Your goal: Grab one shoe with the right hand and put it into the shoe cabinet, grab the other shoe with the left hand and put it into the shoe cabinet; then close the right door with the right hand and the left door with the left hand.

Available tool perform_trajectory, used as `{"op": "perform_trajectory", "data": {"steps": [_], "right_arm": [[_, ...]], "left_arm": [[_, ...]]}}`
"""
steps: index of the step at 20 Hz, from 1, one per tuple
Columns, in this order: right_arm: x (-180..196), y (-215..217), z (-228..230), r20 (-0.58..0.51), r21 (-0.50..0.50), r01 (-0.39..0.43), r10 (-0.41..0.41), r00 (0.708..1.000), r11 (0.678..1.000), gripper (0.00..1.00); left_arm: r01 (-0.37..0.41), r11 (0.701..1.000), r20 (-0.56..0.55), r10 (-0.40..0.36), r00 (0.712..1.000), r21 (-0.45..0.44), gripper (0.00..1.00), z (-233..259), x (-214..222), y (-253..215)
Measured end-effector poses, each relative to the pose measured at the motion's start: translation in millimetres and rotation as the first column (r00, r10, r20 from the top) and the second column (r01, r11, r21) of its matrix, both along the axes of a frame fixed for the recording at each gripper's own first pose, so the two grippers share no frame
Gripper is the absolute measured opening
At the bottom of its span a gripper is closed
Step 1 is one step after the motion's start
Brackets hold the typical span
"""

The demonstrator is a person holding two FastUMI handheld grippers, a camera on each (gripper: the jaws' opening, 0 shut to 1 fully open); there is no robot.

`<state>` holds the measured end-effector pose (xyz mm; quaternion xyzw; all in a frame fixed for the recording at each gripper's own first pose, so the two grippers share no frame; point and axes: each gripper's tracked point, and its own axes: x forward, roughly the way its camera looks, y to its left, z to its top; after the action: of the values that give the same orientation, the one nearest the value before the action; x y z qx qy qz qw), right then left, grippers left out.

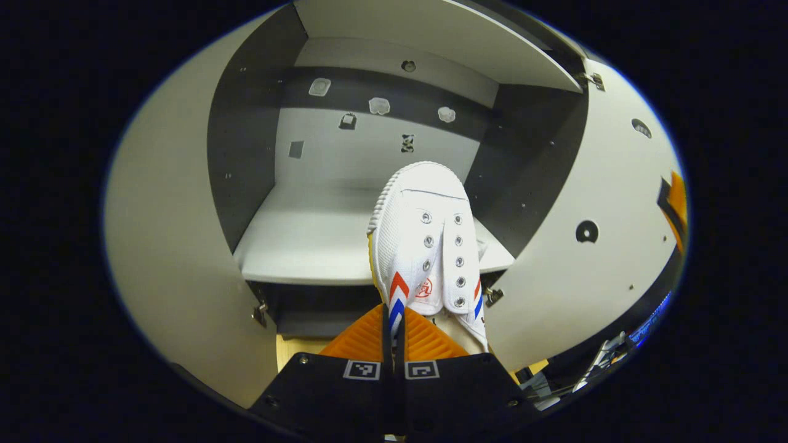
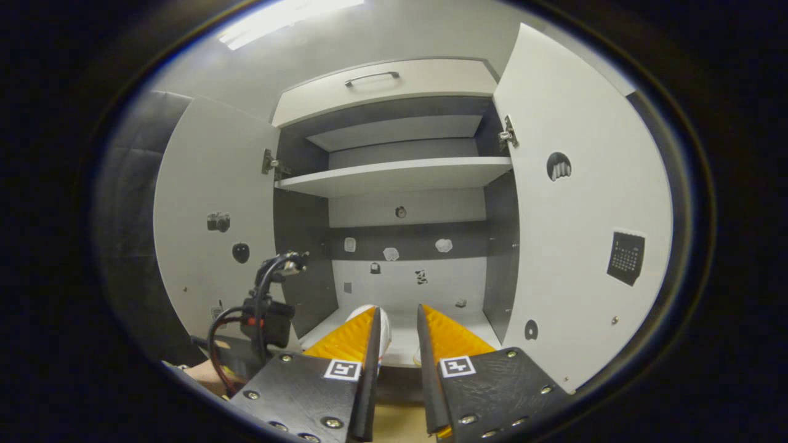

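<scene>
My left gripper point(image 1: 397, 314) is shut on the edge of a white canvas shoe point(image 1: 425, 227) with red and blue stripes. The shoe's toe points into the shoe cabinet, over the right part of the lower shelf point(image 1: 308, 246). In the right gripper view my right gripper point(image 2: 397, 315) is open with nothing between its fingers, and it faces the same shelf point(image 2: 400, 337). A white shoe toe point(image 2: 383, 326) peeks past one finger. The left gripper's body with cables point(image 2: 268, 311) hangs at the lower left. Both doors stand open.
The left door point(image 2: 209, 184) and right door point(image 2: 578, 246) swing wide on either side of the opening. An upper shelf point(image 2: 394, 175) and a drawer with a handle point(image 2: 381, 86) sit above. Small stickers dot the cabinet's back wall point(image 1: 375, 154).
</scene>
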<state>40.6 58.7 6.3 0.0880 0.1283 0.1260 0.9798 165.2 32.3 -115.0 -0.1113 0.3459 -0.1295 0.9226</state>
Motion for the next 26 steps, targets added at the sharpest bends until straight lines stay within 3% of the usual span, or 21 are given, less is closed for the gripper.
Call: {"op": "perform_trajectory", "data": {"steps": [10,18,24,26], "right_arm": [[-23,-8,-12,-0.038,0.03,0.044,-0.043,0.998,0.999,0.32],[-27,-24,-30,-0.079,0.015,0.087,-0.086,0.993,0.996,0.32],[-36,-36,-30,-0.068,0.019,0.1,-0.098,0.993,0.995,0.32],[-40,-41,-28,-0.061,0.02,0.107,-0.105,0.993,0.994,0.32]], "left_arm": [[-0.097,0.994,-0.065,0.1,0.993,0.055,0.0,-26,112,33],[-0.097,0.992,-0.188,0.111,0.976,0.084,0.01,-70,132,36],[-0.085,0.986,-0.166,0.109,0.98,0.144,0.02,-68,131,39],[-0.074,0.986,-0.14,0.095,0.986,0.151,0.09,-64,131,34]]}}
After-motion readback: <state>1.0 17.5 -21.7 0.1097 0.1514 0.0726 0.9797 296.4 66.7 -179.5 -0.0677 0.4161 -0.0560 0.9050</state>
